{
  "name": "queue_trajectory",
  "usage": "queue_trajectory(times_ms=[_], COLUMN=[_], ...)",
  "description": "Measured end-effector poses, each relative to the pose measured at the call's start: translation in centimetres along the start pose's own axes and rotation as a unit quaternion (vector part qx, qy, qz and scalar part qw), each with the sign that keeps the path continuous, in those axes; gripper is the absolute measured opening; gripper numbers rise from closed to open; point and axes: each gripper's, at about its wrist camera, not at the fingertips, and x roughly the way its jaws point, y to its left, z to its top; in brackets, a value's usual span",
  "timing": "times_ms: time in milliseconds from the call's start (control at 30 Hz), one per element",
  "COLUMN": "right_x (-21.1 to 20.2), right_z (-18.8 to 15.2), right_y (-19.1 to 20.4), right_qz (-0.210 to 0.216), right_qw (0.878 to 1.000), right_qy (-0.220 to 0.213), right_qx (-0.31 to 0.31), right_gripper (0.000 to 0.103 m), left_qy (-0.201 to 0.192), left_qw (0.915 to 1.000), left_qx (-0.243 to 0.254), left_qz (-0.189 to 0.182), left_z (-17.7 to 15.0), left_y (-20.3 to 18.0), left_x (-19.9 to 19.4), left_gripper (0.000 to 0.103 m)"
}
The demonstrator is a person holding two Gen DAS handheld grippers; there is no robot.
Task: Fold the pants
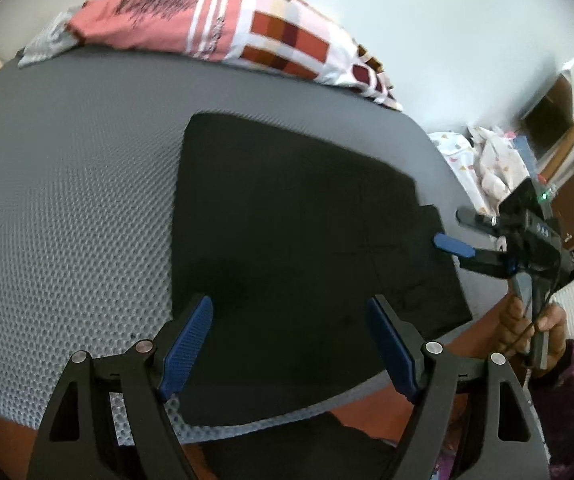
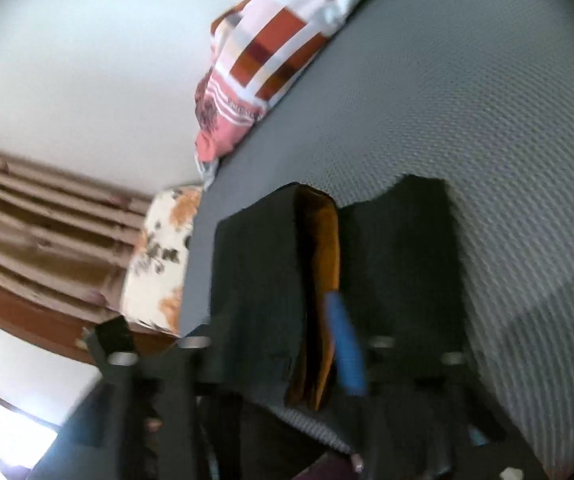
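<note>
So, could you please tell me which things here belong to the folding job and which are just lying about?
Job: black pants, grey mat, left hand-held gripper, right hand-held gripper.
Lying about: patterned blanket, floral pillow, clothes pile.

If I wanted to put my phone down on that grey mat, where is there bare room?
The widest bare stretch of the grey mat lies left of the black pants, below the patterned blanket. A narrower strip separates pants and blanket. The right edge is crowded: the right gripper works there, and the left gripper hangs over the pants.

Right claw (image 2: pixel 319 344) blurred, pants-covered.
</note>
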Motion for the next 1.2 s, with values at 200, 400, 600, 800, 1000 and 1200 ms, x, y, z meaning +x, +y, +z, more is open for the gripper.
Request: queue_trajectory(times_ms=[200, 400, 600, 800, 1000, 1200], right_x=[3.3, 4.9, 5.8, 6.6, 8.5, 3.3], right_z=[0.6, -0.1, -0.3, 0.1, 0.1, 0.5], right_y=[1.1, 1.2, 1.2, -0.2, 1.8, 2.9], right_qz=[-0.071, -0.063, 0.012, 0.001, -0.021, 0.029], right_qw=[0.996, 0.996, 0.997, 0.998, 0.995, 0.998], right_qy=[0.015, 0.022, 0.047, 0.059, 0.078, 0.026], right_qx=[-0.042, -0.064, -0.06, -0.027, -0.051, -0.039], right_gripper=[0.067, 0.072, 0.02, 0.043, 0.018, 0.014], left_qy=[-0.001, 0.003, 0.011, 0.017, 0.01, -0.048], left_qw=[0.9998, 0.9996, 0.9994, 0.9996, 0.9995, 0.9971], left_qx=[0.013, 0.025, 0.015, -0.022, -0.011, 0.048], left_qz=[0.011, 0.014, 0.029, 0.002, 0.026, 0.035], left_z=[-0.4, -0.6, -0.5, -0.8, -0.4, 0.7], left_y=[0.6, 0.7, 1.7, 3.1, 2.0, -2.2], left_x=[0.6, 1.3, 2.0, 1.9, 1.3, -2.4], left_gripper=[0.08, 0.086, 0.091, 0.092, 0.092, 0.092])
